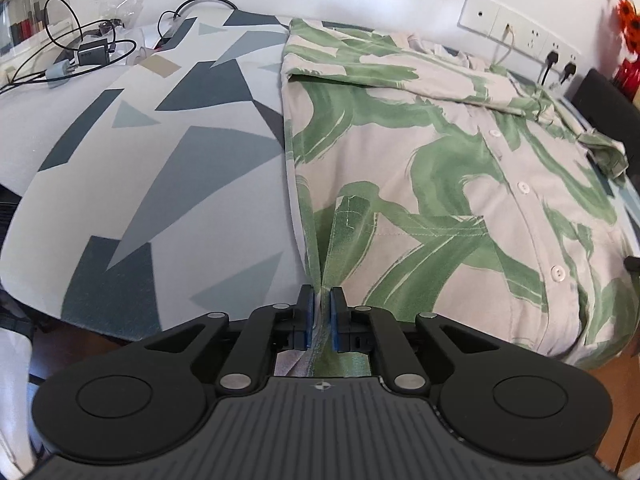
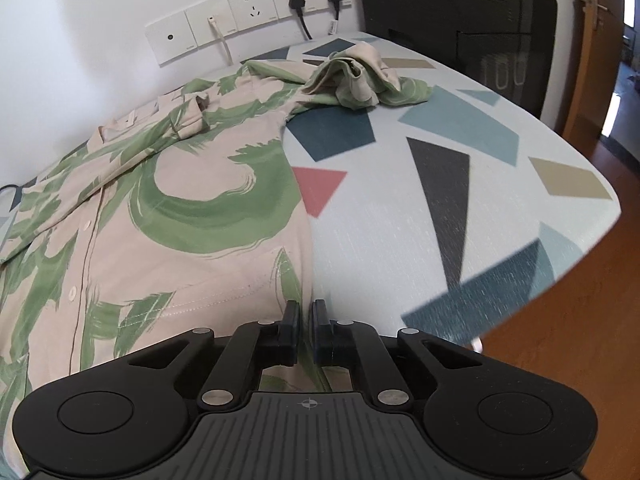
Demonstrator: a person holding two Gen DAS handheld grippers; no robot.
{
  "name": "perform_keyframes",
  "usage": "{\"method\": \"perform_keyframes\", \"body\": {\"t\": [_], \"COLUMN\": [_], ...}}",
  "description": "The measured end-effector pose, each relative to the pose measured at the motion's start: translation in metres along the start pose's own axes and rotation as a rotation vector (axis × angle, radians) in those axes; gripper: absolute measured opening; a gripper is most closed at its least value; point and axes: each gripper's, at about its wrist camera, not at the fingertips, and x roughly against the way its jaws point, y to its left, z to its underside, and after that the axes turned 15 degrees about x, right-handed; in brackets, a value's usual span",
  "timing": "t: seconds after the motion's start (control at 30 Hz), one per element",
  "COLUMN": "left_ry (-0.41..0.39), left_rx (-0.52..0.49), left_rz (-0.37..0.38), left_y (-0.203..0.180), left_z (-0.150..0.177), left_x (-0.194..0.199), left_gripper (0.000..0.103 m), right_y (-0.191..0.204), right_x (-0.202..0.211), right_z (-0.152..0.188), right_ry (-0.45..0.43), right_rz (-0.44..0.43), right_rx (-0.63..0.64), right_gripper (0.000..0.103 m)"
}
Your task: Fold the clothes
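A table covered with a pale cloth [image 1: 132, 184] printed with grey, teal, tan and red angular shapes fills both views, with a white wall behind it. Nearest the camera, the left gripper [image 1: 321, 316] is clenched on the hem of a beige shirt [image 1: 420, 168] with broad green brush strokes, a pinch of fabric standing up between its blue pads. The right gripper [image 2: 306, 330] is likewise clamped on the shirt's hem at the opposite lower corner, fabric visible between its narrow black fingers. The shirt lies spread on the cloth, front up, its row of white buttons [image 1: 523, 187] running away from the grippers toward the collar. The sleeve on the left gripper's side is folded in across the chest; the other sleeve [image 2: 366, 80] lies bunched on the cloth beyond the shirt's shoulder. Behind the shirt, a strip of wall sockets [image 2: 248, 12] holds two black plugs and a pale cable. To the far left of the shirt lie black cables and a charger [image 1: 94, 52]; to its far right stands a dark box-like appliance [image 2: 460, 20].
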Motion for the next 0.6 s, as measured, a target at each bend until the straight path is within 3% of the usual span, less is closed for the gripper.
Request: {"method": "perform_keyframes", "body": {"t": [0.07, 0.1, 0.13, 0.17, 0.23, 0.3, 0.33, 0.4, 0.47, 0.57, 0.6], "left_ry": [0.01, 0.014, 0.016, 0.011, -0.042, -0.084, -0.106, -0.152, -0.193, -0.265, -0.283], "left_rx": [0.01, 0.016, 0.024, 0.031, 0.034, 0.013, 0.011, 0.016, 0.026, 0.03, 0.029], "left_rz": [-0.027, -0.039, -0.049, -0.056, -0.05, -0.028, -0.013, 0.027, 0.071, 0.125, 0.138], "left_y": [-0.004, -0.006, -0.009, -0.012, -0.018, -0.026, -0.03, -0.036, -0.043, -0.059, -0.067], "left_z": [-0.001, -0.002, -0.004, -0.006, -0.012, -0.021, -0.027, -0.04, -0.058, -0.092, -0.103], "left_x": [0.001, 0.002, 0.003, 0.006, 0.016, 0.027, 0.033, 0.046, 0.057, 0.071, 0.073], "left_gripper": [0.018, 0.036, 0.052, 0.078, 0.08, 0.082, 0.084, 0.087, 0.089, 0.092, 0.096], "right_y": [0.001, 0.002, 0.003, 0.003, 0.002, 0.0, -0.001, -0.004, -0.009, -0.01, -0.008], "right_x": [0.002, 0.003, 0.004, 0.005, 0.012, 0.028, 0.036, 0.052, 0.069, 0.092, 0.099], "right_z": [0.0, 0.0, 0.001, 0.0, -0.008, -0.023, -0.032, -0.05, -0.077, -0.134, -0.153], "right_ry": [0.006, 0.008, 0.011, 0.011, -0.01, -0.074, -0.107, -0.172, -0.235, -0.32, -0.352], "right_rz": [0.003, 0.004, 0.005, 0.005, 0.002, 0.033, 0.05, 0.079, 0.047, -0.012, -0.02], "right_rx": [-0.013, -0.019, -0.025, -0.039, -0.099, -0.124, -0.133, -0.152, -0.157, -0.101, -0.08], "right_gripper": [0.007, 0.01, 0.021, 0.047, 0.075, 0.082, 0.092, 0.095, 0.094, 0.078, 0.077]}}
